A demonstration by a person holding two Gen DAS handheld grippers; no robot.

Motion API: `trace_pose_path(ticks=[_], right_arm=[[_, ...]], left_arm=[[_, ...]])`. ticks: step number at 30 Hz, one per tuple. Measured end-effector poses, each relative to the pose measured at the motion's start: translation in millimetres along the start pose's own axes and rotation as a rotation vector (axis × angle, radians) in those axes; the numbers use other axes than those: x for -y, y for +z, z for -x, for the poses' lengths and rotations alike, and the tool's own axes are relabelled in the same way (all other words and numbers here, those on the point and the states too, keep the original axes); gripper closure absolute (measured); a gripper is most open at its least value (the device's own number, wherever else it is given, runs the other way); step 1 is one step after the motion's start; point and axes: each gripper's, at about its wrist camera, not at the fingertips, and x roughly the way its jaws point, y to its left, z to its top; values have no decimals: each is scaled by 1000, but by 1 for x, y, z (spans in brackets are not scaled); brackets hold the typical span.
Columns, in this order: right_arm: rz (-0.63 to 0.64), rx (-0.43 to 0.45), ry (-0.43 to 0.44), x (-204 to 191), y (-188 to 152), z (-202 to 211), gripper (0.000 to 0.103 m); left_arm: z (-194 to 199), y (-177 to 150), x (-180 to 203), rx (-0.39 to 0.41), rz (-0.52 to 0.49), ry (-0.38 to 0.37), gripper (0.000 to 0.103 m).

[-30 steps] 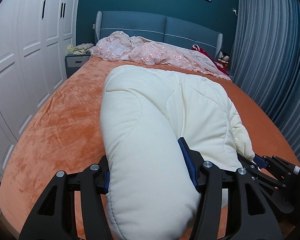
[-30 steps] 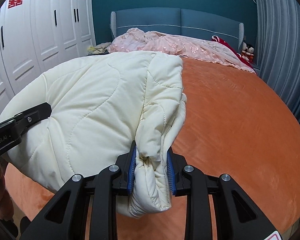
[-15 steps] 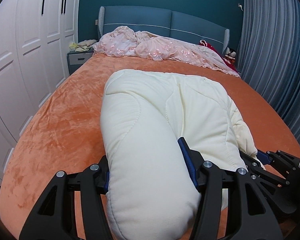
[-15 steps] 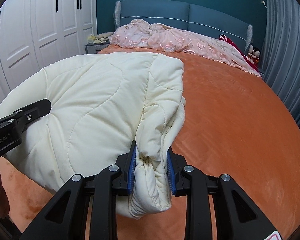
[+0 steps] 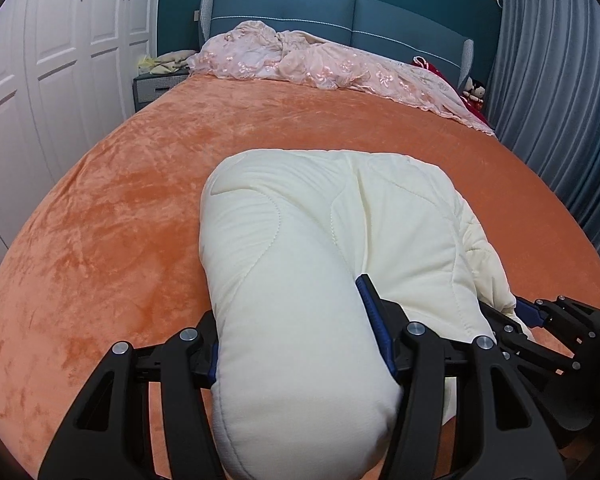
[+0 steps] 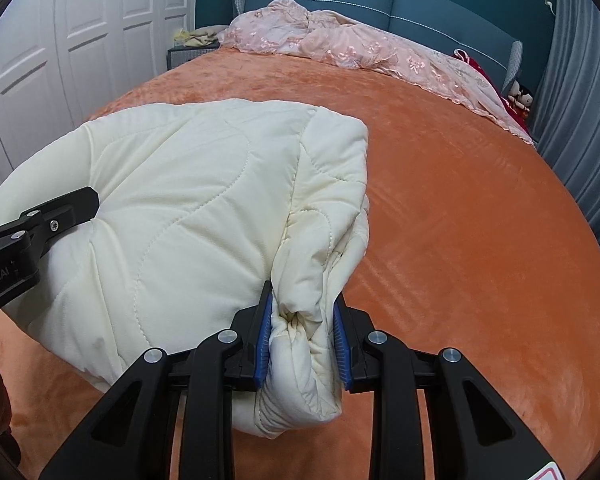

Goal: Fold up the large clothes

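Cream padded coat (image 5: 300,280), clamped thick in the left hand-held gripper (image 5: 300,354) and bunched in the right hand-held gripper (image 6: 302,344), is sinking toward the near orange bed (image 5: 120,208), folded bundle nearing laydown.

Even, soft indoor light, sharp focus, strong fisheye bending (dark vignette at corners).

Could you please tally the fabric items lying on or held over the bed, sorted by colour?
Cream: 1, the quilted coat, held in both grippers
Pink: 1, the lace cover by the headboard
Red: 1, the cloth at the far right corner
Orange: 1, the bedspread
Total: 4
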Motion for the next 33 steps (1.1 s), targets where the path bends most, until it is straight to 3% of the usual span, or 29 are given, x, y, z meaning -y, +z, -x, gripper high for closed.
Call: trace_pose_path(ticks=[8,12,15,17,21,27,31,33], right_arm=[[44,-30,-9,-10,-19,-21,75],[10,-34,71,3,-20,-15,65],[-82,-76,187,29,-17,2,63],[-150,-50,236,48,-13,20,63],[-245,2,246,74,27,40,62],[-359,-38,310,62,93,-13,62],[-449,-138,247,56,101,-73,59],[-453,-176,248,49,93,-93,70]], left_arm=[[-15,-29,-6,-13,-7,28,41],[-13,-33,-14,-52,46,45,33],[1,-26,-33,-107,137,3,29],[17,-15,-47,-90,185,-4,29],[38,32,-59,-33,182,76,29],[-16,90,-38,-121,135,138,29],[-65,89,-27,-195,155,111,29],[-83,78,-20,-216,140,128,29]])
